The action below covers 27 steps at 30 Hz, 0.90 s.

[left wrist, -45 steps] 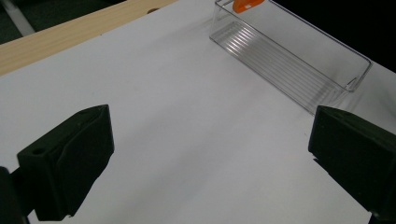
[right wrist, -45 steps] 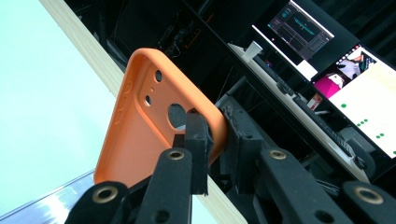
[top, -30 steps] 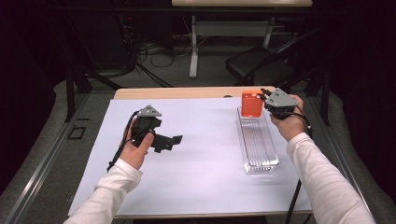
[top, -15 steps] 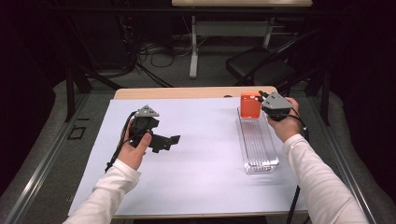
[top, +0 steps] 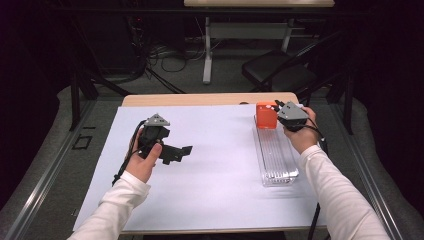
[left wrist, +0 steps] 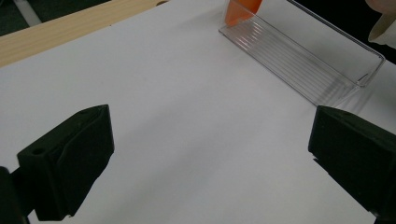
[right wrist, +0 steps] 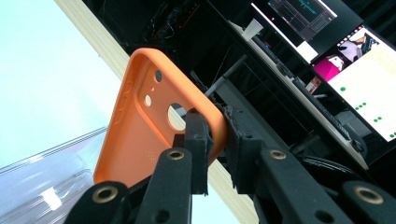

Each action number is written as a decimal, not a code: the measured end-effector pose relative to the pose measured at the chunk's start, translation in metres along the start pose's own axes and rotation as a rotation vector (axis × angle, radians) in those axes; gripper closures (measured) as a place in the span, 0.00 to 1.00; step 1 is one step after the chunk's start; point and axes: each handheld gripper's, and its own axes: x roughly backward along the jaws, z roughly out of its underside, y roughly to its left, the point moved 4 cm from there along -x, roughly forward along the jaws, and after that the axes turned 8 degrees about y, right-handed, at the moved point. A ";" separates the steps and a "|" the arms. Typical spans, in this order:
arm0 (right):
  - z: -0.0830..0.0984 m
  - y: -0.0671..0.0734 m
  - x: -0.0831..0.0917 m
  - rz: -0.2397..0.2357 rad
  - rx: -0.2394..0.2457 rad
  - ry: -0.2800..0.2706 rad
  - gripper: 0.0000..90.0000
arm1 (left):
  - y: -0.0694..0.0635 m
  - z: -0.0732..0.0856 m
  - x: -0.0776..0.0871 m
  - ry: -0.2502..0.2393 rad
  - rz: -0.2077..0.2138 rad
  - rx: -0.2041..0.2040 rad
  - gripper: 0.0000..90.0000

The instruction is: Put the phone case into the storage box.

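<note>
An orange phone case (right wrist: 144,126) with camera cut-outs is pinched by its edge between the jaws of my right gripper (right wrist: 217,140). In the high view the phone case (top: 266,115) stands at the far end of a clear plastic tray (top: 275,155), with the right gripper (top: 280,109) beside it. My left gripper (top: 182,151) hovers over the white sheet at the left, open and holding nothing. From the left gripper view its black fingers (left wrist: 70,161) stand wide apart, with the tray (left wrist: 303,51) and the orange case (left wrist: 243,9) farther off.
A white sheet (top: 215,170) covers most of the wooden table (top: 200,99). Behind the table are a black chair (top: 280,75), cables and desk legs. Monitors (right wrist: 355,60) show in the right gripper view's background.
My right gripper has sunk a little with the orange case toward the far end of the tray. The left gripper has kept still.
</note>
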 end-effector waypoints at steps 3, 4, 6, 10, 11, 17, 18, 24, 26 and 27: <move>0.000 0.003 -0.002 -0.001 0.001 -0.002 0.89 | 0.000 0.000 0.001 -0.003 0.002 -0.002 0.00; 0.000 0.003 -0.002 -0.003 0.000 -0.003 0.89 | 0.000 0.000 0.001 -0.003 0.002 -0.002 0.01; 0.000 0.004 -0.003 0.000 0.003 -0.004 0.89 | 0.000 -0.001 0.001 -0.004 0.004 0.000 0.00; 0.000 0.004 -0.003 0.004 0.008 -0.004 0.89 | -0.001 -0.001 0.000 -0.002 0.003 -0.002 0.00; 0.001 0.004 -0.003 0.004 0.013 -0.005 0.89 | -0.001 -0.001 0.000 -0.005 0.004 -0.001 0.01; 0.002 0.001 -0.006 0.016 0.021 0.012 0.89 | -0.001 -0.001 0.000 0.002 0.004 -0.004 0.00; 0.003 0.000 -0.007 0.019 0.018 0.014 0.89 | -0.001 -0.001 0.000 0.003 0.005 -0.004 0.01; 0.005 -0.004 -0.010 0.025 0.006 0.025 0.88 | -0.001 -0.001 -0.002 0.003 0.004 -0.005 0.00; 0.005 -0.005 -0.012 0.032 0.014 0.032 0.88 | -0.002 -0.002 -0.003 0.001 0.007 -0.005 0.00; 0.005 -0.006 -0.013 0.037 0.026 0.040 0.88 | -0.002 -0.002 -0.003 0.003 0.007 -0.010 0.01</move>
